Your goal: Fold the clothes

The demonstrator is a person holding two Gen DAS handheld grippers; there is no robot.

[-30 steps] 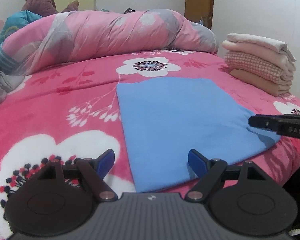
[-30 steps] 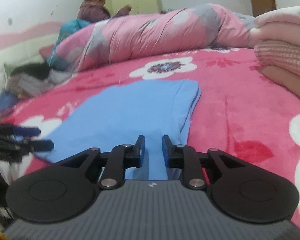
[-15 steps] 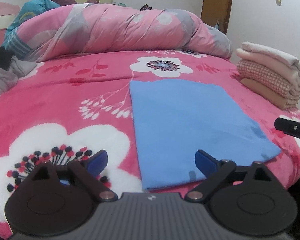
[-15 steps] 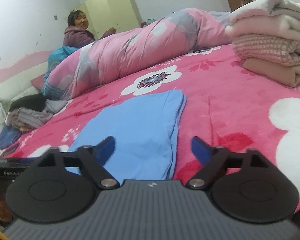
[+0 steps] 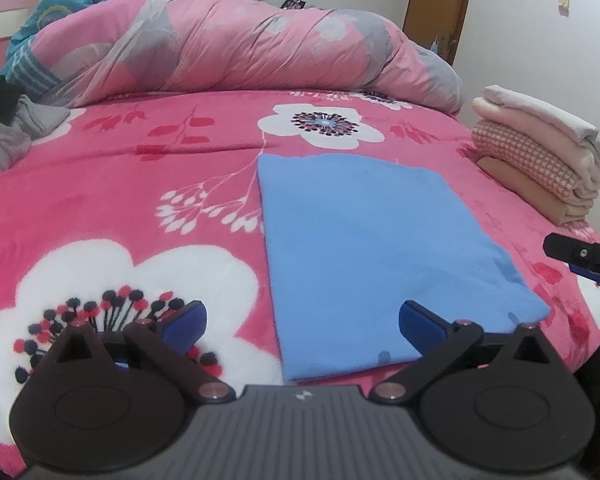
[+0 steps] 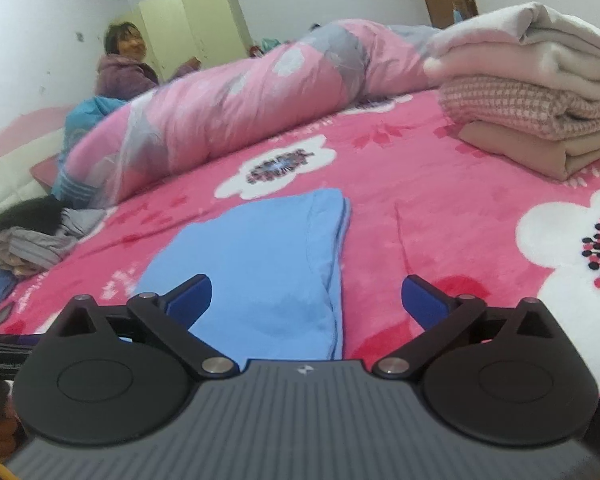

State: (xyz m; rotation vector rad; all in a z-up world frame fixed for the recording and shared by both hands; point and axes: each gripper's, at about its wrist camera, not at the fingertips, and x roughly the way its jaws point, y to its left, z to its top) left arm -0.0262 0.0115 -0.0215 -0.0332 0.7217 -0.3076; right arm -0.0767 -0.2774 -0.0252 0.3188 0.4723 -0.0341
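A light blue garment (image 5: 372, 240) lies folded flat as a rectangle on the pink flowered blanket (image 5: 148, 184). It also shows in the right wrist view (image 6: 268, 256). My left gripper (image 5: 302, 320) is open and empty, just short of the garment's near left corner. My right gripper (image 6: 306, 296) is open and empty, above the garment's near right edge. The right gripper's tip (image 5: 580, 256) shows at the right of the left wrist view.
A stack of folded clothes (image 5: 540, 160) sits at the bed's right edge, also in the right wrist view (image 6: 532, 92). A rolled pink quilt (image 5: 236, 48) lies along the back. Loose grey and dark clothes (image 6: 40, 232) lie at the left. A person (image 6: 124, 64) sits behind.
My right gripper opened, let go of the blue garment's edge and drew back and up. My left gripper drew back a little and stayed open.
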